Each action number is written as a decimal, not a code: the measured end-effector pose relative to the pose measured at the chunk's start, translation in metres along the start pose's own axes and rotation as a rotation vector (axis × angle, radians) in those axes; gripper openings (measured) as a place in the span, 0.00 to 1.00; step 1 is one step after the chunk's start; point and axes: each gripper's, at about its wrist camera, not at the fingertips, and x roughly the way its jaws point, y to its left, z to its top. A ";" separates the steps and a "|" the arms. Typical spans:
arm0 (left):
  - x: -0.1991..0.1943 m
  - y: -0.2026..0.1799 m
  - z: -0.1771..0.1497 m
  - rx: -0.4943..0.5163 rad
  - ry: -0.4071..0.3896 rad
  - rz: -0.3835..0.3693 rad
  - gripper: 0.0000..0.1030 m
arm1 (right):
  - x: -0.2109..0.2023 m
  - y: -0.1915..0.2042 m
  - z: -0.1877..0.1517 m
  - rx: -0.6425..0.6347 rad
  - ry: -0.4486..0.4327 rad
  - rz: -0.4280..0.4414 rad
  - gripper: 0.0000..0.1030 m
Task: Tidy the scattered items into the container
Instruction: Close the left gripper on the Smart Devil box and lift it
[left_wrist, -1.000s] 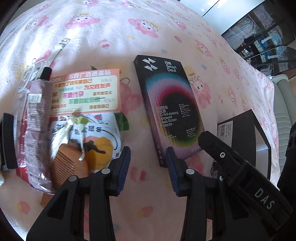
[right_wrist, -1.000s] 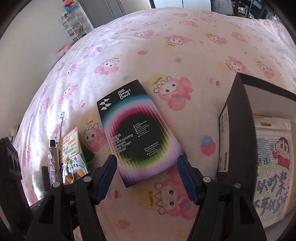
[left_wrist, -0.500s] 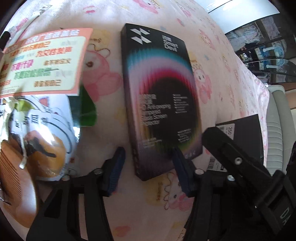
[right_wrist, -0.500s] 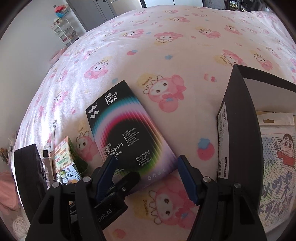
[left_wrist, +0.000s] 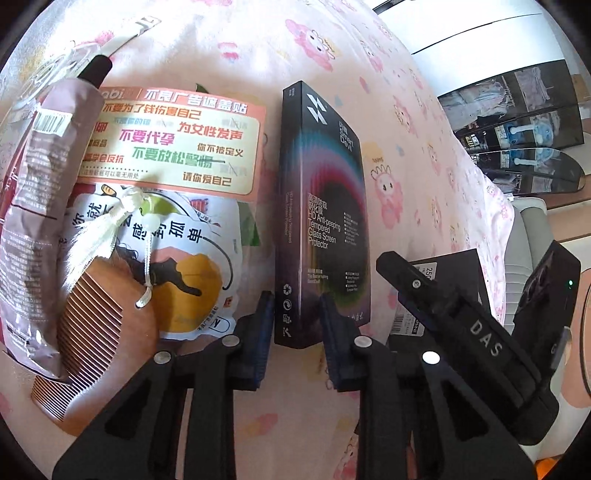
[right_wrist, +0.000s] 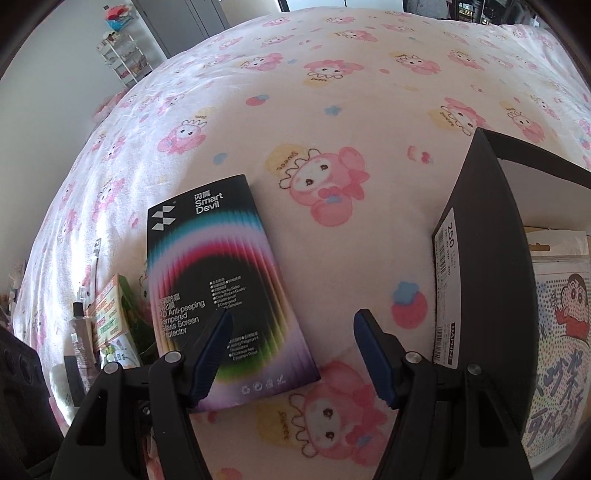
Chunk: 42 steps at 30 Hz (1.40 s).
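Pinching screen protector box (left_wrist: 325, 206) at frame centre, left gripper (left_wrist: 295, 321) just closed on its near end; right gripper (right_wrist: 291, 354) spread. Black container (right_wrist: 487, 258), right edge, holds one packet; pouches, comb remain upper left.

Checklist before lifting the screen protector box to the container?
1. Left gripper has the screen protector box: ok, its jaws have just closed on the box's near end.
2. Grip centred: not ok, it looks to bite near one corner, so the box may swing.
3. Right gripper free: ok, jaws open, nothing held.
4. Path to container: not ok, the right gripper hovers between the box and the container.
5. Container open: ok, a cartoon packet lies inside.
6. Room left inside for the box: cannot tell.
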 end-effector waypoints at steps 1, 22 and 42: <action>0.005 -0.001 0.000 -0.002 0.007 0.006 0.25 | 0.005 -0.002 0.002 0.007 0.009 -0.011 0.64; -0.029 -0.008 -0.015 0.100 -0.054 0.115 0.28 | -0.012 0.008 -0.055 -0.049 0.131 0.271 0.52; -0.044 -0.003 -0.054 0.100 -0.022 0.264 0.40 | -0.073 -0.036 -0.181 -0.001 0.112 0.279 0.52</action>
